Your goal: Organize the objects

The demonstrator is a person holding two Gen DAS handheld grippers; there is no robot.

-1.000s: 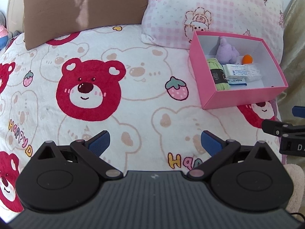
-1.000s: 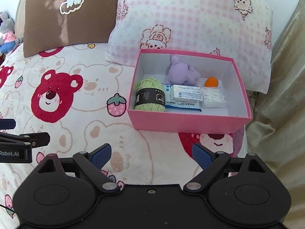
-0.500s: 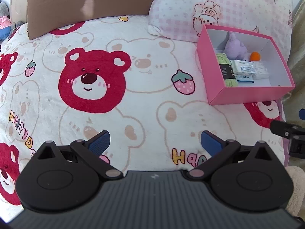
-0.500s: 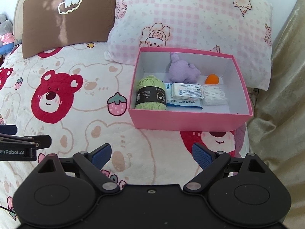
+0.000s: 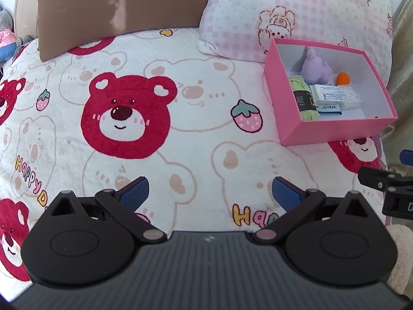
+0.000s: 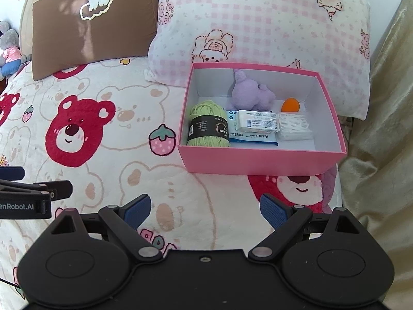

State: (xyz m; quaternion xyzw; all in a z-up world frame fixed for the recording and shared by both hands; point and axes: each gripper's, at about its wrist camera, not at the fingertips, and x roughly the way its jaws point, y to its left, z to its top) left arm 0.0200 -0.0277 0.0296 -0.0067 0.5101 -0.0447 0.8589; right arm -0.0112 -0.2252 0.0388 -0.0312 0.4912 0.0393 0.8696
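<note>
Overall, bear-print blanket bare of loose items. Pink box sits at its right side against checked pillow, already holding green yarn, purple plush, wipes pack, cotton swabs, orange ball. Left gripper and right gripper hover over blanket, fingers spread wide, empty. Judgement: packing looks done; any tidying should approach from above, without nudging the box.
</note>
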